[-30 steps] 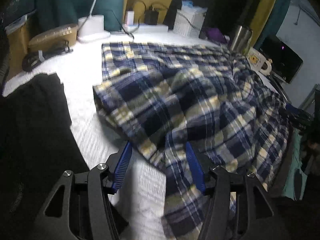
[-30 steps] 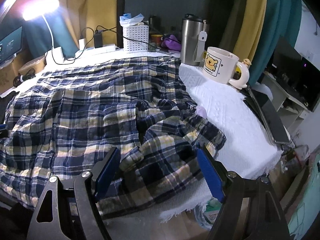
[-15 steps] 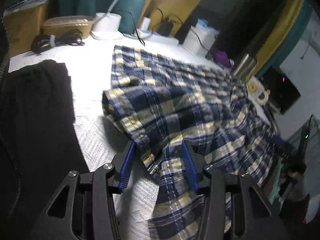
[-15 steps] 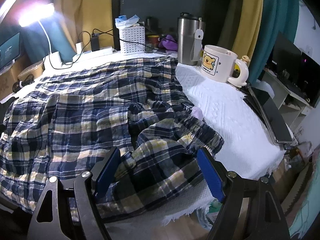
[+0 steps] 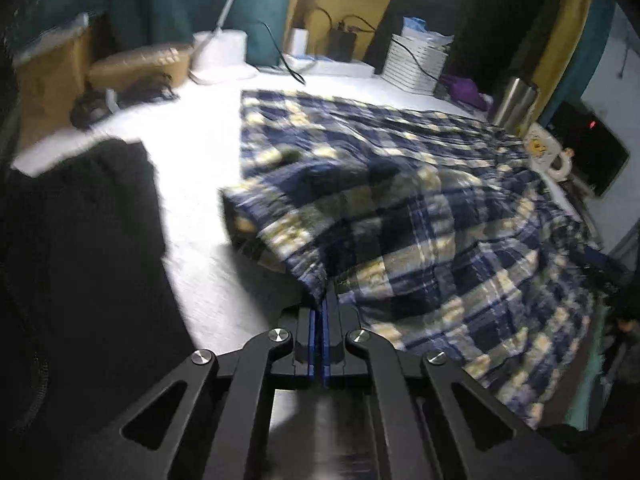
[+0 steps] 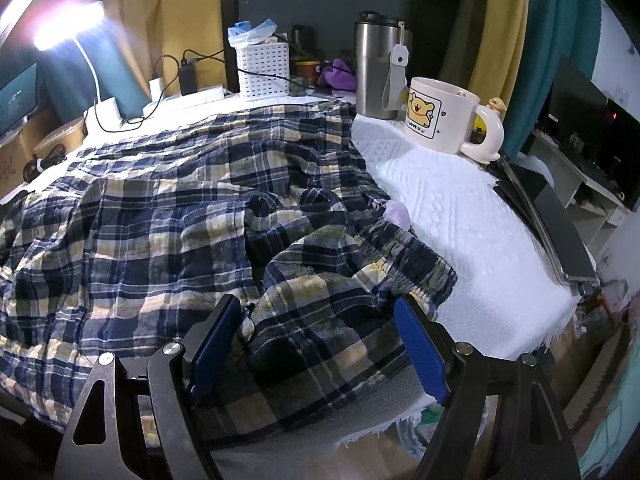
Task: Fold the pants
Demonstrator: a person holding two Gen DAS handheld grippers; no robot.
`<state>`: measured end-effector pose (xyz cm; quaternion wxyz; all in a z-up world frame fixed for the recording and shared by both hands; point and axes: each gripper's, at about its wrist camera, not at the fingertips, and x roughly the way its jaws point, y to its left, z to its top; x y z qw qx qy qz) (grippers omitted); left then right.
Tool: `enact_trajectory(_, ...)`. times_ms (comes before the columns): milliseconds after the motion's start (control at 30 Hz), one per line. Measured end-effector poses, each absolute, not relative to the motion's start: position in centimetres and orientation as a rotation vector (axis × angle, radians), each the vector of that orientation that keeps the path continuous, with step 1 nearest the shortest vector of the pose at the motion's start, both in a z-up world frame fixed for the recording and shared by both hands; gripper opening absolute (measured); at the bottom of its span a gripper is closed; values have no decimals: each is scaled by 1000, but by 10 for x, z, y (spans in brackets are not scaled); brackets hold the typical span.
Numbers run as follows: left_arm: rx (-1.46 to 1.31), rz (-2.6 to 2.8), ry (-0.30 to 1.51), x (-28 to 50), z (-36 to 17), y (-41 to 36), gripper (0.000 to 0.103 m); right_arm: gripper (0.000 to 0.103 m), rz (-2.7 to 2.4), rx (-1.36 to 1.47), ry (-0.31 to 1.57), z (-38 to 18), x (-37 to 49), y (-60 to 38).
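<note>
Left gripper (image 5: 322, 312) is clamped on the near hem corner of the plaid pants (image 5: 420, 208), which spread ahead and to its right over the white-covered counter (image 5: 200, 168). Right gripper (image 6: 316, 344) hangs with jaws apart over the bunched waistband (image 6: 404, 256), gripping nothing. Judgement: pinch the waistband before any lift, then carry both corners level. Mug (image 6: 440, 116) and steel tumbler (image 6: 376, 68) stand ahead-right of the right gripper, near the cloth; a snag risk.

Yellow and teal curtains (image 6: 516, 20), bright desk lamp (image 6: 68, 32), white-covered table (image 6: 460, 208).
</note>
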<state>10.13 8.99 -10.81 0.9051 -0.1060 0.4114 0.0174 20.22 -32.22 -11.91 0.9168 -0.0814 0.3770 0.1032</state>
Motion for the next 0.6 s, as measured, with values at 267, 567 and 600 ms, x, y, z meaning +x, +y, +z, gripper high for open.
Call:
enact_trajectory(267, -193, 82, 860, 101, -98, 117, 6, 81, 199, -172, 772, -120, 197, -325)
enact_trajectory(567, -183, 75, 801, 60, -71, 102, 41, 83, 157, -184, 700, -96, 164, -340)
enact_trajectory(600, -174, 68, 798, 54, -68, 97, 41, 87, 152, -188, 694, -94, 160, -343)
